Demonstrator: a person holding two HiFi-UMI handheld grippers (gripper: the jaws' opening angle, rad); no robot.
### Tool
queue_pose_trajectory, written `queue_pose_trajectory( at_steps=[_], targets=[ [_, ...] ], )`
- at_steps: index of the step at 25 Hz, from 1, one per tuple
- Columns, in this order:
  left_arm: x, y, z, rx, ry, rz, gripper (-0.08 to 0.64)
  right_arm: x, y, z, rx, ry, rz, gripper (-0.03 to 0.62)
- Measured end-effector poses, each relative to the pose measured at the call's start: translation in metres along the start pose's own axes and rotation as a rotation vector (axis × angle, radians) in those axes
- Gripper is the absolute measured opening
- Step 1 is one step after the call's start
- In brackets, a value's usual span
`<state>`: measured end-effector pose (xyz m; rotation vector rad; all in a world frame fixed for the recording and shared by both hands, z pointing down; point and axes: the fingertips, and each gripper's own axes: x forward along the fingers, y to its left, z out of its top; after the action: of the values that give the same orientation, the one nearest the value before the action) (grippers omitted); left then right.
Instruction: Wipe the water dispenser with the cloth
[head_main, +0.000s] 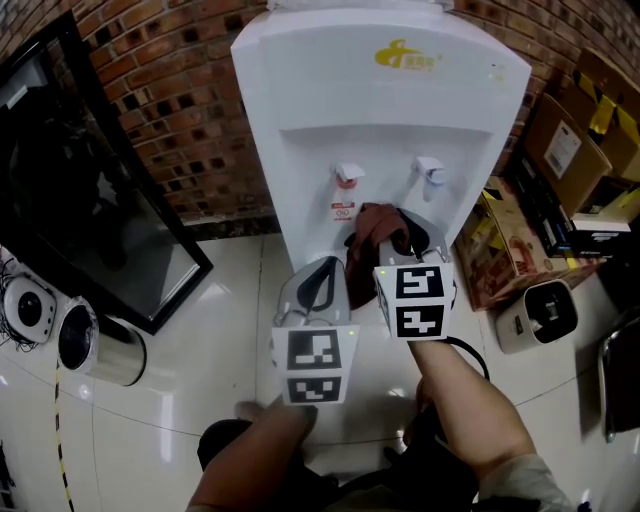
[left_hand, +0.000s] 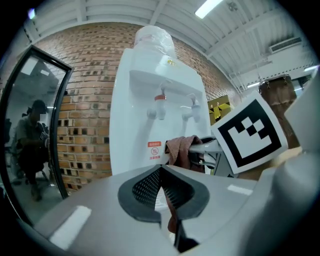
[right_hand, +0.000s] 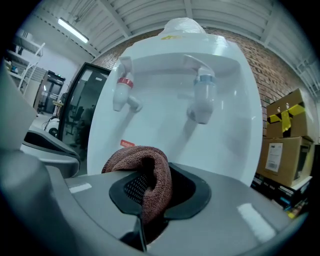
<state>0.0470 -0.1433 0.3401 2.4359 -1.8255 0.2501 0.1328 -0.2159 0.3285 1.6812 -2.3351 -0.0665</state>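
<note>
You had the cloth clamped in your right gripper near the water dispenser. Your left gripper was closed and empty. Wiping seemingly remained outstanding.

I'm in an industrial unit used as a workshop-cum-storeroom, not a home or shop. Evidence: bare brick wall, ribbed metal roof on exposed beams, strip light, wall-mounted air-con unit. Glossy white tile floor. Freestanding water dispenser against the brick. Beside it, cardboard boxes, some with yellow tape, stacked on the floor. A black-framed glass panel leans on the wall; a seated person shows in it, reflection or behind I can't tell. Steel canister lies loose on the floor. Open shelving far left.
</note>
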Motion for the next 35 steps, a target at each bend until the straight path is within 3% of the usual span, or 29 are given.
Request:
queue_pose_trajectory(
  at_steps=[18,35],
  targets=[
    [0.017,-0.062,0.004,-0.036,-0.013,-0.107,0.000,-0.049,-0.090,-0.001,0.006,-0.021,-0.166,0.080],
    [0.031,-0.101,0.001,-0.035,-0.009,-0.179,0.000,-0.058,-0.133,-0.020,-0.023,0.012,-0.221,0.080]
  ],
)
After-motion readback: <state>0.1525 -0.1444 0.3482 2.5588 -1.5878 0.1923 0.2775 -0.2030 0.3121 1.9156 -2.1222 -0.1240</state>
